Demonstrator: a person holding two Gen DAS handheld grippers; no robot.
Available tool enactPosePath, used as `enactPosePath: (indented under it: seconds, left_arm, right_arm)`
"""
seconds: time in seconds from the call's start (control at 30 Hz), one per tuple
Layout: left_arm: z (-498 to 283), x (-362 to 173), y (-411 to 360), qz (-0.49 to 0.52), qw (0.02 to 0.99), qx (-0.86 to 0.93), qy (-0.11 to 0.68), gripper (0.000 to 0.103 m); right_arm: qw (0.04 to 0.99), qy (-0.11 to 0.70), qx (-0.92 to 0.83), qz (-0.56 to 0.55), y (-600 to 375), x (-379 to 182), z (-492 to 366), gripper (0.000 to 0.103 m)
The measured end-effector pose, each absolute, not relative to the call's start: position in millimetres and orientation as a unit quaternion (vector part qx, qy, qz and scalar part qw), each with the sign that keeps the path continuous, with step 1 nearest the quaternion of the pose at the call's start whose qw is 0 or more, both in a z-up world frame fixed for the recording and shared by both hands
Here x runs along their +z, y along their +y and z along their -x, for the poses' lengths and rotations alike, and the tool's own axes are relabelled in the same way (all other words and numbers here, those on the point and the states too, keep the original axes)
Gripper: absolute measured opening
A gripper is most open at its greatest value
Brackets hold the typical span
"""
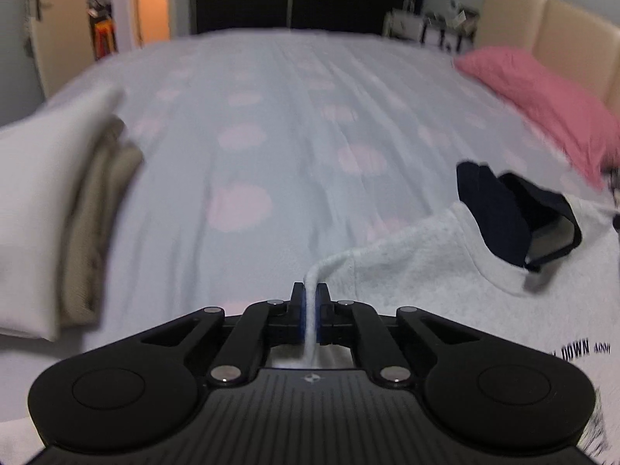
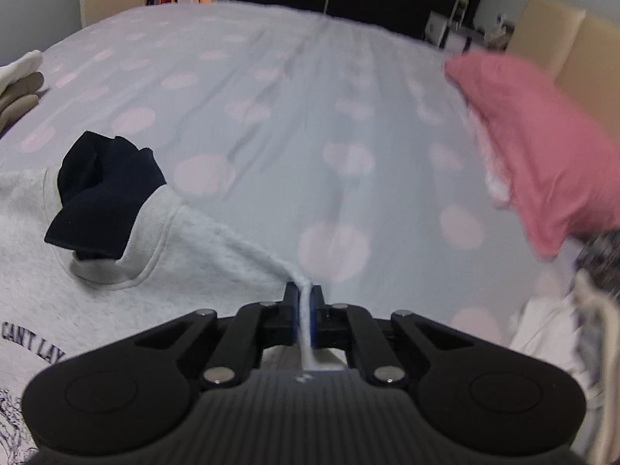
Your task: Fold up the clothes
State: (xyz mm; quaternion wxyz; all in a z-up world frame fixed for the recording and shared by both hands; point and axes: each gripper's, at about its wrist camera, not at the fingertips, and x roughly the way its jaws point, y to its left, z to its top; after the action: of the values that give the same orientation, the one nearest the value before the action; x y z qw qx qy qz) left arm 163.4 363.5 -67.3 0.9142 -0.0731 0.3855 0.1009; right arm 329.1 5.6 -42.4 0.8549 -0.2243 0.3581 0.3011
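A light grey sweatshirt (image 1: 438, 271) with dark printed lettering lies on the bed, its neck opening showing a dark navy lining (image 1: 500, 209). My left gripper (image 1: 310, 290) is shut on a pinched fold of the sweatshirt's shoulder edge, which rises off the bed into the pads. In the right wrist view the same sweatshirt (image 2: 193, 271) lies to the left with its navy collar (image 2: 104, 197). There my right gripper (image 2: 304, 292) is shut on the other shoulder edge, the fabric pulled up into a ridge between its blue pads.
The bed sheet (image 1: 290, 135) is pale blue with pink dots. Folded white and beige clothes (image 1: 58, 213) are stacked at the left. A pink pillow (image 2: 542, 162) lies by the cream headboard (image 1: 562, 38), with more crumpled garments (image 2: 562, 321) at the right. A doorway (image 1: 116, 11) stands beyond.
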Motion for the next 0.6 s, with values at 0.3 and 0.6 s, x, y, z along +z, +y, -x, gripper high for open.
enactPosePath:
  seconds: [0.3, 0.6]
  left_arm:
    - [-134, 24, 401, 0.059, 0.942, 0.171, 0.282, 0.0]
    - [-164, 26, 450, 0.128, 0.922, 0.117, 0.346, 0.0]
  right_arm:
    - [0.879, 0.268, 0.32, 0.231, 25, 43, -304, 0.006]
    - [0.86, 0.306, 0.313, 0.262, 75, 26, -336, 0.006]
